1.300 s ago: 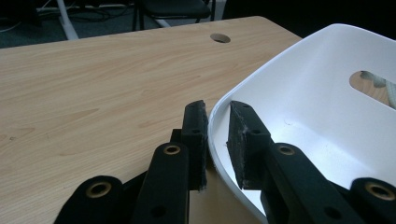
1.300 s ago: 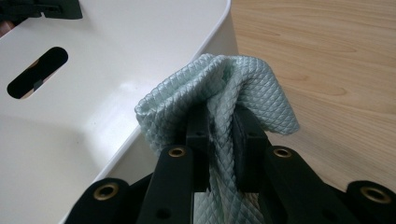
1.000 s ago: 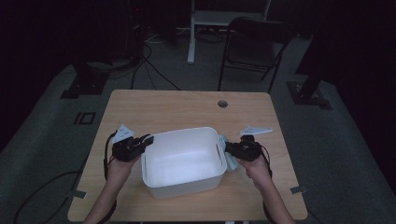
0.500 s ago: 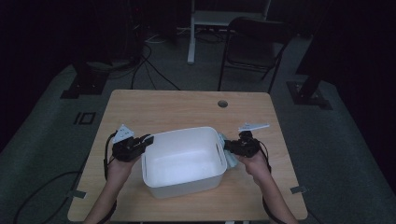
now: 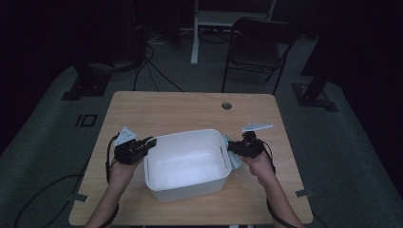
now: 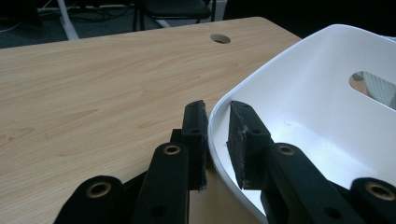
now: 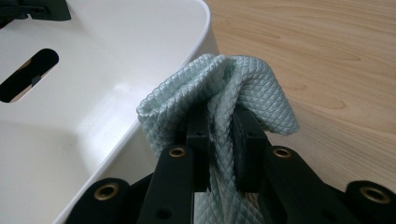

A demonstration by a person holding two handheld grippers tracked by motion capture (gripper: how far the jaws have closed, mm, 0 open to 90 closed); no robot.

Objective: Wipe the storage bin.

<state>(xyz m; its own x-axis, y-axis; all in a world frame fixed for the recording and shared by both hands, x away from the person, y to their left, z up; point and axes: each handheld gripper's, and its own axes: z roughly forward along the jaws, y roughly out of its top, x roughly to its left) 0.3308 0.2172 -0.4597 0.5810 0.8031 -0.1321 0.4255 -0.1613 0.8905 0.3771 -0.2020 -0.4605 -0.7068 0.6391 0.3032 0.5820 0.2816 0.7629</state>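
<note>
my right gripper (image 7: pixel 219 126) pinches the pale green cloth (image 7: pixel 224 88) just outside the white tub's (image 5: pixel 187 164) right rim. my left gripper (image 6: pixel 217 126) clamps the tub's left rim. beyond lies the wooden table (image 5: pixel 190 111).

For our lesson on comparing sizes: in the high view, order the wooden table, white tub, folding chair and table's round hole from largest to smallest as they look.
1. wooden table
2. white tub
3. folding chair, though it stands farther off, so this is unsure
4. round hole
</note>
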